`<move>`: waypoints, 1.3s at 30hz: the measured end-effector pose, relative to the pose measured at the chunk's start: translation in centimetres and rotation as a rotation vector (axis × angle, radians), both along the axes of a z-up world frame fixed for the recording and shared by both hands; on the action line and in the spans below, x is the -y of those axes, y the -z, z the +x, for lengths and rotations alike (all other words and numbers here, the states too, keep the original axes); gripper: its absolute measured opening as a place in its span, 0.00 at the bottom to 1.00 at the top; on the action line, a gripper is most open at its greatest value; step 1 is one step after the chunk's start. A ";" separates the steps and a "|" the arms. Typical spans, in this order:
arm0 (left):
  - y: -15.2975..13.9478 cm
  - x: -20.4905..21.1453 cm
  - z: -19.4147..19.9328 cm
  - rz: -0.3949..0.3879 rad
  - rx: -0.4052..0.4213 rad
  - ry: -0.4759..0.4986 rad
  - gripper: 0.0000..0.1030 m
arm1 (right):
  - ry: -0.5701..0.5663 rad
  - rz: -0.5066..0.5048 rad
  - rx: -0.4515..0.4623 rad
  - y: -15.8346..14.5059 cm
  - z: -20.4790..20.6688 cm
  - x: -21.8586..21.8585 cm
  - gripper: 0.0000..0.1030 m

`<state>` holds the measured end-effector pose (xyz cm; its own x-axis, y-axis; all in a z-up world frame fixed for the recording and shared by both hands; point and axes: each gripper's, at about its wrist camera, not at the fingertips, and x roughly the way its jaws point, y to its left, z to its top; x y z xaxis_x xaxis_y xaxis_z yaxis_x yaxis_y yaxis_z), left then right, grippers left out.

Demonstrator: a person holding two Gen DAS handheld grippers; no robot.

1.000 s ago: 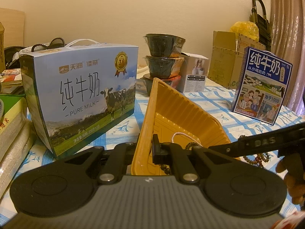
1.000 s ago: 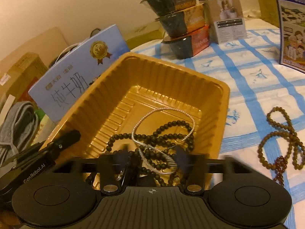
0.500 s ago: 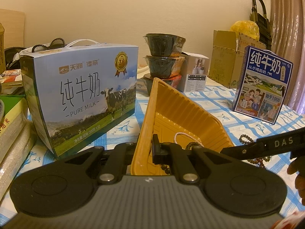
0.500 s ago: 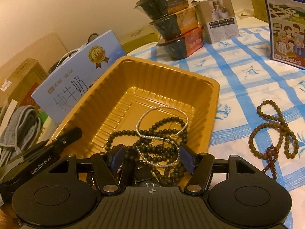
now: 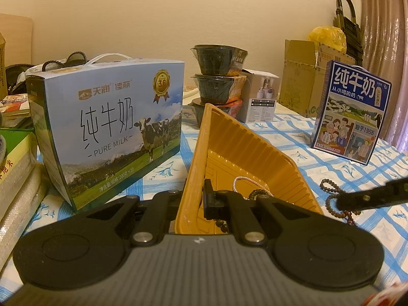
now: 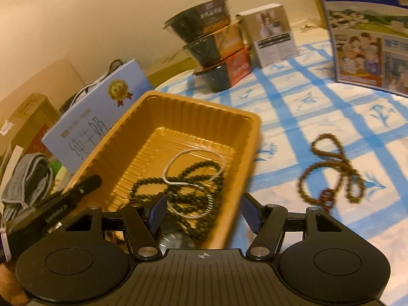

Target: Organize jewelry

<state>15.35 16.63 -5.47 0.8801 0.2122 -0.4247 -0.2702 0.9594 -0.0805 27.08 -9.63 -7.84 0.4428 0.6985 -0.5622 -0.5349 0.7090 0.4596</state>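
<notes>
An orange plastic tray [image 6: 244,127] sits on the checked tablecloth and holds a dark bead necklace [image 6: 193,178] and a thin silver chain [image 6: 193,153]. My left gripper [image 5: 191,201] is shut on the tray's near-left rim [image 5: 196,153]; it shows at the left of the right wrist view [image 6: 84,186]. My right gripper [image 6: 204,214] is open and empty above the tray's near right edge. A brown bead necklace [image 6: 331,173] lies on the cloth right of the tray. It also shows in the left wrist view [image 5: 331,193], behind a right gripper finger [image 5: 369,199].
A light blue milk carton [image 5: 109,125] stands left of the tray. Stacked black bowls [image 6: 214,43] and a small white box [image 6: 272,33] stand behind it. A dark blue milk box [image 5: 352,112] stands at the right. Books and a grey cloth [image 6: 28,178] lie at the left.
My right gripper has opened wide, let the beads and chain fall in the tray, and swung right toward the brown necklace. My left gripper keeps hold of the tray rim.
</notes>
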 end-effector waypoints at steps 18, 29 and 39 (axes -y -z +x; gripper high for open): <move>0.0 0.1 -0.1 0.010 -0.010 -0.003 0.06 | 0.191 -0.208 0.033 4.4 -1.4 8.6 0.62; -0.1 0.2 0.1 0.016 -0.013 0.001 0.06 | 0.184 -0.263 0.104 5.4 0.3 7.5 0.39; -0.1 0.3 0.0 0.014 -0.010 0.000 0.06 | 0.118 -0.301 0.137 5.9 2.2 5.5 0.19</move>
